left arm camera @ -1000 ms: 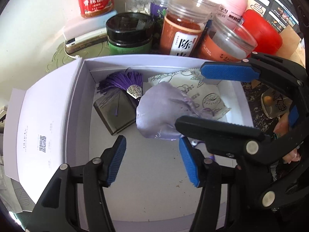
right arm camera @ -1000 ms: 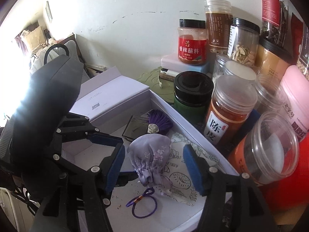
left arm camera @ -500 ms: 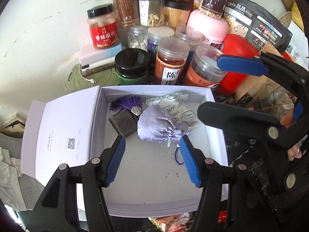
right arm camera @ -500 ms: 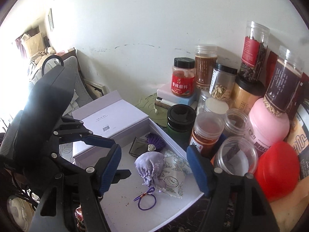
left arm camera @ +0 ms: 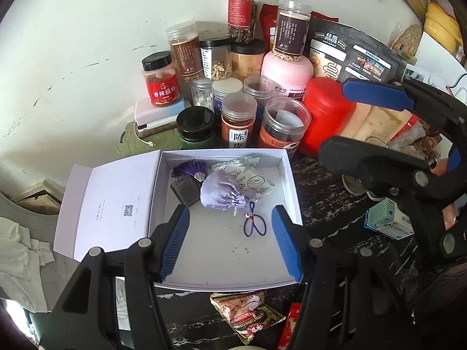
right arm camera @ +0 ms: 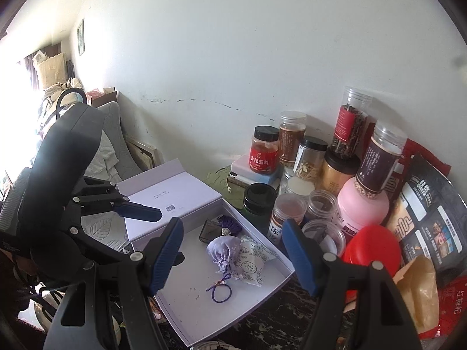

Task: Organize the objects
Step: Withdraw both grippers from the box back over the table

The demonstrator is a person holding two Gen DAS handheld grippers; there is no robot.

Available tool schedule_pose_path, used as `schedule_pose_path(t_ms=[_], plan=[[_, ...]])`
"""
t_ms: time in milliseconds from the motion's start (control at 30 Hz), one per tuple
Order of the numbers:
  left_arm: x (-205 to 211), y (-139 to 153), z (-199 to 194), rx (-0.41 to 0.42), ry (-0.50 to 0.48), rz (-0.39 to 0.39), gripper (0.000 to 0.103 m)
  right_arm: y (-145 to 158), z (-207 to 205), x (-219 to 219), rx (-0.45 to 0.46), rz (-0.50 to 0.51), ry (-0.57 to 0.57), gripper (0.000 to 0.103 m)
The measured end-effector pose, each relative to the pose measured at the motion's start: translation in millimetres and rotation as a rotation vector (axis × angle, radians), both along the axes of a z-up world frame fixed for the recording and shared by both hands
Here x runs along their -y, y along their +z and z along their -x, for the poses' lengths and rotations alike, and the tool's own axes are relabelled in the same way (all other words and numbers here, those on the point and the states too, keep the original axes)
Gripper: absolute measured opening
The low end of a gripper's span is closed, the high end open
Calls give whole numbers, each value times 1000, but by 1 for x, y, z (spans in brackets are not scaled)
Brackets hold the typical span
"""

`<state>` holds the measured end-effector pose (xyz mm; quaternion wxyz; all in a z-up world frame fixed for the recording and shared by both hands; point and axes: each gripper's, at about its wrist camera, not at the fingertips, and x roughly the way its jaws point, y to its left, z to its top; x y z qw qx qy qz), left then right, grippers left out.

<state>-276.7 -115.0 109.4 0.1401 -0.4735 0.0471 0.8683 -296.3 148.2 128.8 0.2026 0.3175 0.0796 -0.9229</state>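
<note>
Now, change: both hand-held grippers have risen away from the box [left arm camera: 292, 204].
Left hand-held gripper [left arm camera: 230, 243]: spread, empty.
Right hand-held gripper [right arm camera: 232, 255]: jaws just widened, empty.
Pouch [left arm camera: 223, 191]: lies in box; placement looks done.

L gripper [left arm camera: 230, 242] open, empty; R gripper [right arm camera: 233, 258] open, jaws just widened.

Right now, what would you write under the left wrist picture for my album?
Open left gripper above a white box holding a lilac pouch, jars behind.
</note>
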Motion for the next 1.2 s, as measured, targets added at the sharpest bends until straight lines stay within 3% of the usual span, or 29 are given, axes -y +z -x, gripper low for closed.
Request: schedule_pose_path(t_ms=[633,800,1200], plan=[[-25,49,-97,-85,-13,3,57,28,-93,-24,-60,-16,-27,71],[-40,49,-128,-116,-2,62,57,27,-117,-31,-68,-14,-32,75],[-71,33,-188,-136,-8,62,60,2,-163,-48,-47,-18,-26,77]])
